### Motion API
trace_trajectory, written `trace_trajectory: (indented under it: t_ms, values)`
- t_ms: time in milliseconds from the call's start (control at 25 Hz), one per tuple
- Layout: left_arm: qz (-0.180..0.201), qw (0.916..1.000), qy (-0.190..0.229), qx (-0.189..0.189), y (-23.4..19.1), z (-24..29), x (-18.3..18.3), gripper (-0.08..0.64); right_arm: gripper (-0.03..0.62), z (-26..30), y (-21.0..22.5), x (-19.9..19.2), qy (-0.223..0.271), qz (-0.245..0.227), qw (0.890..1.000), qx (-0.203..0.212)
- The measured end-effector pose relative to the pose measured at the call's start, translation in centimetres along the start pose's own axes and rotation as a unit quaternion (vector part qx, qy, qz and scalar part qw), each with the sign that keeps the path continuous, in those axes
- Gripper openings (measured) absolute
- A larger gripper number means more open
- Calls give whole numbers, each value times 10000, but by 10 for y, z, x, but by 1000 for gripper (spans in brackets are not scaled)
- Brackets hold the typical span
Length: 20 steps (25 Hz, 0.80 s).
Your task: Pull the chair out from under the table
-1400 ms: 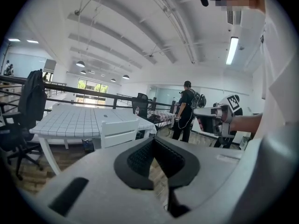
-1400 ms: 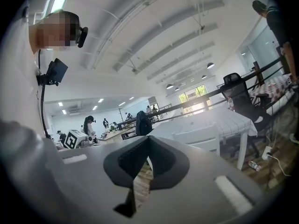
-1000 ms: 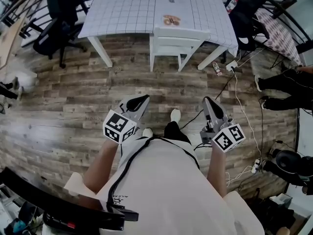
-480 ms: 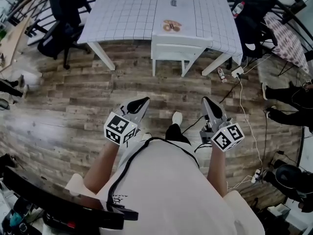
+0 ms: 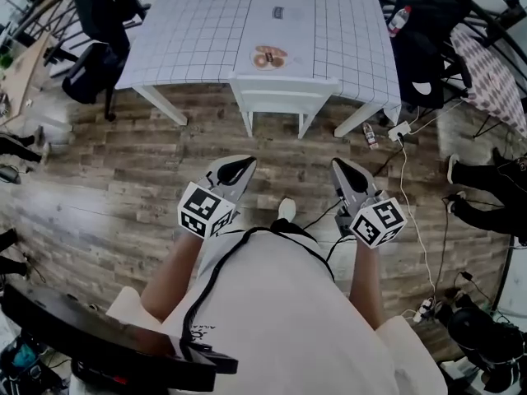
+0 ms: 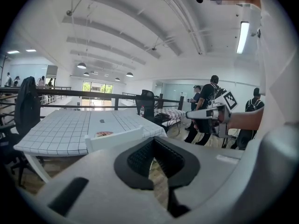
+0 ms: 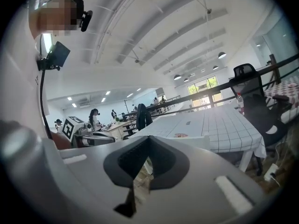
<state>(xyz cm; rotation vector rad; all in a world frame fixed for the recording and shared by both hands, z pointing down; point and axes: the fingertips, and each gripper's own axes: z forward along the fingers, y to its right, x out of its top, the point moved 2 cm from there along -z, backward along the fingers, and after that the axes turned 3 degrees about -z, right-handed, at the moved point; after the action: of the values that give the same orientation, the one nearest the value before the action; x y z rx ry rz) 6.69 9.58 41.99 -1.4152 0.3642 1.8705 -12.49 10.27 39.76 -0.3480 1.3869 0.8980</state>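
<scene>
The chair (image 5: 282, 95) sits tucked under the near edge of the checked table (image 5: 198, 31), its back facing you. Your left gripper (image 5: 237, 168) and right gripper (image 5: 340, 169) hang well short of it above the wood floor (image 5: 107, 188). Both have their jaws closed on nothing.

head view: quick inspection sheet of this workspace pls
surface: white gridded table on a wood plank floor
job's things: white chair tucked under the table's near edge, not yet pulled out
clutter: brownish round item and small dark item on the table; bottle on the floor
grippers: left hand-held gripper and right hand-held gripper both shut, empty, short of the chair
cables: white cable and power strip on the floor at right; black cable near the person's feet
surroundings: black office chair at left, a person's legs at right
</scene>
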Motion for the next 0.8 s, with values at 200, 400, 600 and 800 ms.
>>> trace_trajectory:
  t_ms: [200, 400, 600, 800]
  values:
    - [60, 10000, -30, 38, 16, 53, 12, 8, 8, -4, 47, -1, -114, 92, 9996, 259]
    - [121, 9998, -110, 133, 23, 85, 15, 8, 8, -2, 77, -9, -352, 11, 9980, 519]
    - [33, 9995, -181, 261, 19, 94, 15, 8, 8, 6, 92, -13, -418, 51, 9970, 655]
    - [92, 9992, -242, 314, -5, 98, 18, 8, 8, 33, 97, -9, -531, -47, 9954, 800]
